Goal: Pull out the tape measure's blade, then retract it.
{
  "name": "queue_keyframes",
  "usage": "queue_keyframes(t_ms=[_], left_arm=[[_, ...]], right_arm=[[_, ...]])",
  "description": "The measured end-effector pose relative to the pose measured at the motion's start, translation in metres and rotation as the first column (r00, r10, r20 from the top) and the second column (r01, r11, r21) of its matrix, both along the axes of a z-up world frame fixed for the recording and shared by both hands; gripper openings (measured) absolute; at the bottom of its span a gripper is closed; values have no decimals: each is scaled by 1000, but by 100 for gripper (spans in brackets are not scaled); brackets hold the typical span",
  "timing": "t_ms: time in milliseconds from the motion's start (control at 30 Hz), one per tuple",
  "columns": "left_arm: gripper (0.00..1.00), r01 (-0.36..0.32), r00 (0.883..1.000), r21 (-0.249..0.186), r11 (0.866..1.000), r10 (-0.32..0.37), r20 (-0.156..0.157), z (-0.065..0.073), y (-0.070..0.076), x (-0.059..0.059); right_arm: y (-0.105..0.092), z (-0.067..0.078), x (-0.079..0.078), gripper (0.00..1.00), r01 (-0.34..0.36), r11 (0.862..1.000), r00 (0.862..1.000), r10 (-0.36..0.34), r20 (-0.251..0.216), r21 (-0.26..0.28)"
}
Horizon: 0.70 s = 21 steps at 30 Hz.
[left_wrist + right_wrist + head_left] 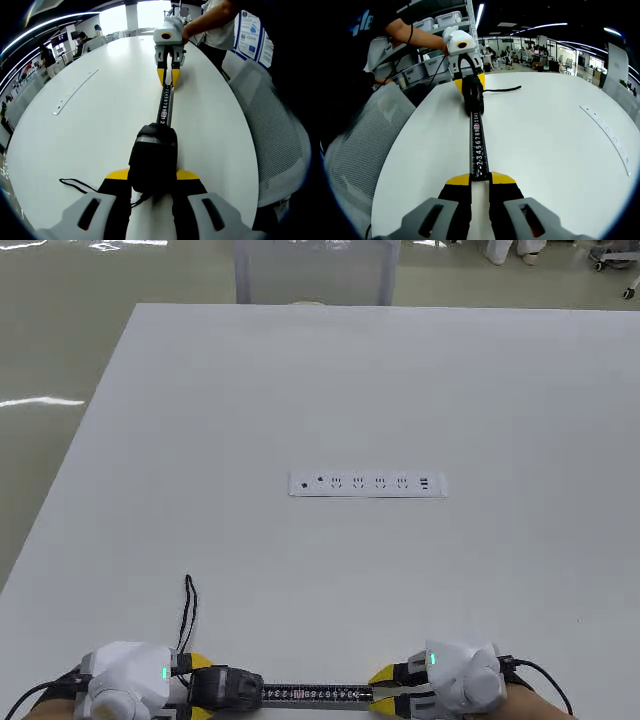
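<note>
Your left gripper [152, 176] is clamped on the case [152, 155] at the table's [330, 390] near edge, with the strap [189, 605] trailing just beside it. If that hold loosens, the spring's pull could twist the case or drag it along the table. Beyond it the blade [165, 102] runs drawn out to your right gripper [480, 179], whose jaws are closed on the tip, and releasing that tip all at once could let the blade whip back, kink, or slam hard into the case.
</note>
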State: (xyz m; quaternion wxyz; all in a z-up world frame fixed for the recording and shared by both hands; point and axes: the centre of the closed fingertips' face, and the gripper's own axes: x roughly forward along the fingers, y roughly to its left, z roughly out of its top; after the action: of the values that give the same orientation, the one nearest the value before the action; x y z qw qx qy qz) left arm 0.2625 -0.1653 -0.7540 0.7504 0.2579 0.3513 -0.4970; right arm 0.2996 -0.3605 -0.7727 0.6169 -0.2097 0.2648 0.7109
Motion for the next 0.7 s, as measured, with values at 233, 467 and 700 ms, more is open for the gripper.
queue_keyframes(t_ms=[233,467,700], left_arm=[[27,0,1000,1,1000,0,-5,1,-1,0],[27,-2,1000,4,1000,2,-8,0,0,0],[27,-2,1000,9,1000,2,-12,-1,0,0]], right_arm=[[-8,0,1,10,7,1000,1000,-7,-7,-6],[-14,0,1,10,7,1000,1000,-7,-11,-6],[-22,-2,3,10,10,1000,1000,-10,-10,-10]])
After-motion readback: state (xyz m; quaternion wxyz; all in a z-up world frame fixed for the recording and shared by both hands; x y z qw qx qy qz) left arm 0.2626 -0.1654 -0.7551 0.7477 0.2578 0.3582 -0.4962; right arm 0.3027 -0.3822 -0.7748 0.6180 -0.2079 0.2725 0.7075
